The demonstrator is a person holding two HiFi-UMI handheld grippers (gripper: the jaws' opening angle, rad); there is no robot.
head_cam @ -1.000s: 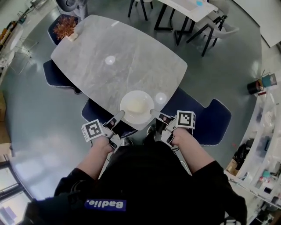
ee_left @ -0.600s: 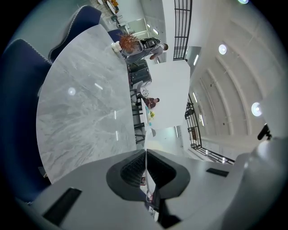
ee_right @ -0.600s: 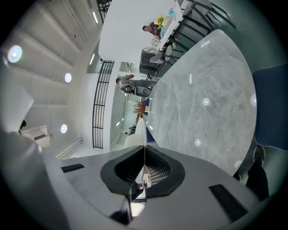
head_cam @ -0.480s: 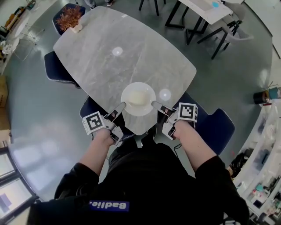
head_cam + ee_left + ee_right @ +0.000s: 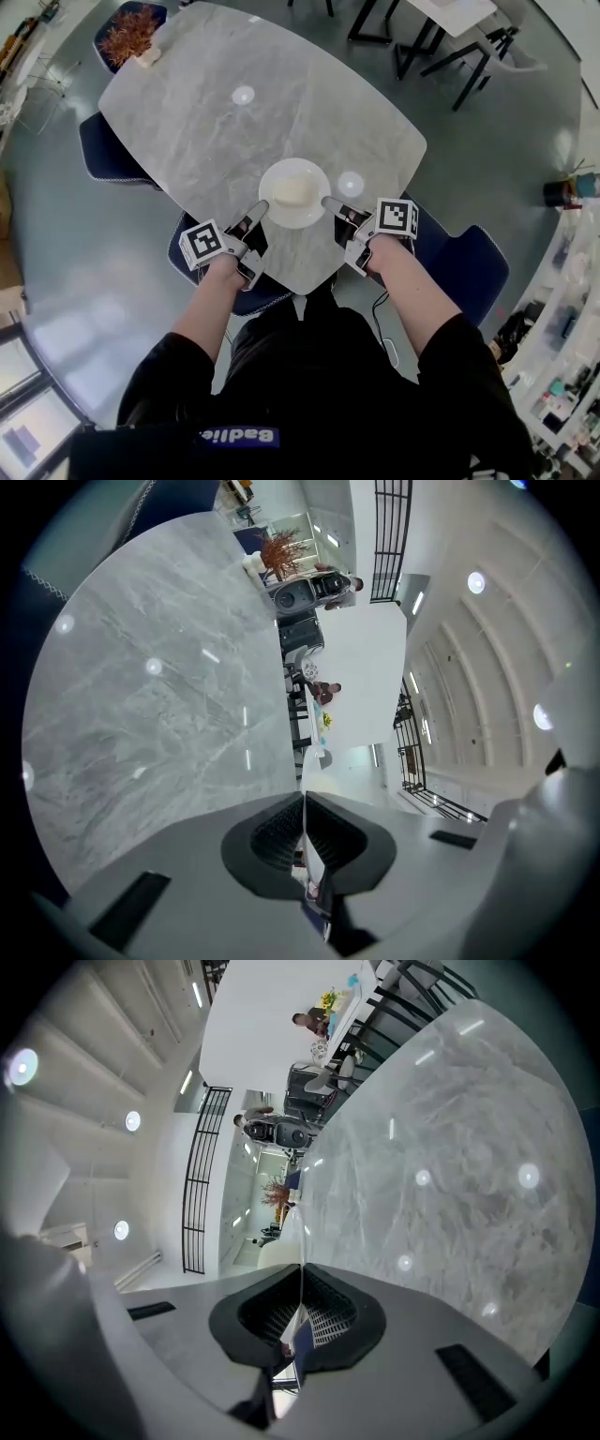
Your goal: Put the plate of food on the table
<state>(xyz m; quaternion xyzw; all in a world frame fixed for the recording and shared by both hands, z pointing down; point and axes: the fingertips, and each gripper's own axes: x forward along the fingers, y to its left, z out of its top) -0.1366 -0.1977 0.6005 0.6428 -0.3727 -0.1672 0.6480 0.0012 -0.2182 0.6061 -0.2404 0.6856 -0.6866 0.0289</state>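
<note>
A white plate (image 5: 313, 208) with a pale lump of food (image 5: 292, 190) sits over the near part of the grey marble table (image 5: 206, 112); I cannot tell whether it touches the top. My left gripper (image 5: 258, 208) is shut on the plate's near-left rim, and my right gripper (image 5: 328, 202) is shut on its near-right rim. In the left gripper view the rim (image 5: 305, 789) runs as a thin edge into the shut left gripper (image 5: 306, 810), beside the table (image 5: 141, 686). In the right gripper view the rim (image 5: 301, 1251) enters the right gripper (image 5: 301, 1286) the same way.
A dried plant in a vase (image 5: 129, 33) stands at the table's far left corner. Blue chairs stand at the left (image 5: 98, 150), at the right (image 5: 464, 258) and under the near edge (image 5: 248, 292). A second table with black legs (image 5: 422, 23) is beyond.
Both grippers have carried the plate forward, from the table's near edge to further in over the top. Their hold on the rim is unchanged.
</note>
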